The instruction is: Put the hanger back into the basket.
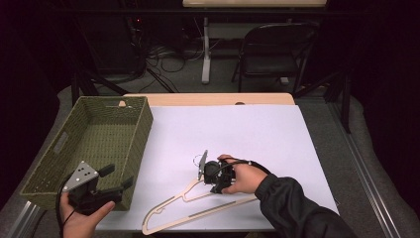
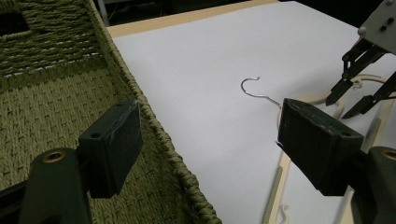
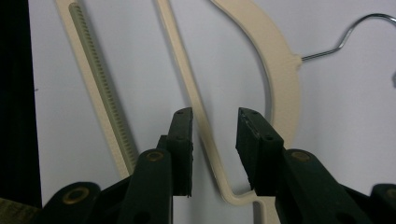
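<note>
Straddling a thin inner bar of the cream plastic clothes hanger with a bent wire hook (image 3: pixel 280 88), the right gripper (image 3: pixel 214 135) has its two black jaws parted on either side of that bar, pads not yet pressing on it, so nothing is gripped. The hanger lies flat on the white sheet (image 1: pixel 257 134) covering the tabletop, near the front edge, its hook pointing toward the middle of the sheet and its long ribbed bar running toward the front left corner.

By its look the hanger is light, stiff and slender, with a smooth finish that could slip or pivot between the pads. A hold close to the neck, where the arms meet the hook, would likely balance it best; gripping a thin bar far out may let it swing.

The left gripper (image 1: pixel 94 191) hangs with jaws wide apart and empty at the front right corner of the olive-green woven rectangular basket (image 1: pixel 54 163), which sits along the left edge of the tabletop.
</note>
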`<move>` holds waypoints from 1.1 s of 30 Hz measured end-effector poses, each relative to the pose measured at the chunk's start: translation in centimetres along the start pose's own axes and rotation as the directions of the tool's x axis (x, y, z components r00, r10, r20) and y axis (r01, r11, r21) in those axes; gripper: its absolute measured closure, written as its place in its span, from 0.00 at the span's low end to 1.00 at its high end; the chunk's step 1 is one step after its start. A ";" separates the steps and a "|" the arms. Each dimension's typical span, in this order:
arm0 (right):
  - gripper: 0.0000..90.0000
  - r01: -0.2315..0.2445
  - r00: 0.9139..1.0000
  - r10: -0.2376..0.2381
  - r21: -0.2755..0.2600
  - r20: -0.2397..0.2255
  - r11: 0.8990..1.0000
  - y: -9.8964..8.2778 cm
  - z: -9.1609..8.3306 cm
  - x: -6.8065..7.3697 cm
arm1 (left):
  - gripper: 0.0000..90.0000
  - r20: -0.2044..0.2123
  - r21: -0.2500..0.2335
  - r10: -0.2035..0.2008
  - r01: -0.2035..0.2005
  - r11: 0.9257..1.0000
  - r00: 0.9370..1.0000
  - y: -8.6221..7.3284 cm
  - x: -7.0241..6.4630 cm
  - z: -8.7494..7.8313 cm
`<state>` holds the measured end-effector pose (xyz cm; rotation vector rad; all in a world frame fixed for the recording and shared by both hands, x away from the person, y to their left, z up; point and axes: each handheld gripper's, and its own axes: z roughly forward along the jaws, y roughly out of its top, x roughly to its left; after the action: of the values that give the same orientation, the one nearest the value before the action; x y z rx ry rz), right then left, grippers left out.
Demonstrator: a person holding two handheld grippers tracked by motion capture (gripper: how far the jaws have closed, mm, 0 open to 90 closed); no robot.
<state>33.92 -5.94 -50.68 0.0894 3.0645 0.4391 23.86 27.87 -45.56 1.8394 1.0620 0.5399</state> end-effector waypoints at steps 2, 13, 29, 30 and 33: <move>0.75 0.003 1.000 -0.003 0.002 -0.015 1.000 0.1 0.4 0.2 | 0.24 0.000 0.002 0.001 -0.001 1.000 1.000 0.0 0.0 0.1; 0.78 0.012 0.999 -0.011 0.032 -0.043 0.999 0.3 1.3 0.4 | 0.24 0.001 0.003 0.000 0.000 1.000 1.000 -0.1 0.1 0.1; 0.78 0.008 0.998 -0.004 0.065 -0.055 0.998 0.1 1.8 0.1 | 0.24 0.003 0.005 -0.001 0.001 1.000 1.000 -0.1 0.0 0.2; 0.77 0.012 0.998 -0.008 0.070 -0.056 0.997 0.1 1.8 0.1 | 0.24 0.003 0.005 -0.001 0.001 1.000 1.000 -0.1 0.0 0.2; 0.77 0.006 0.999 -0.002 0.081 -0.053 0.997 0.1 1.9 0.0 | 0.24 0.000 0.005 -0.002 0.002 1.000 1.000 -0.1 0.1 0.1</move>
<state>33.98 -5.29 -52.51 0.0761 3.1340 0.3217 23.95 27.87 -45.71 1.8431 1.0660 0.5369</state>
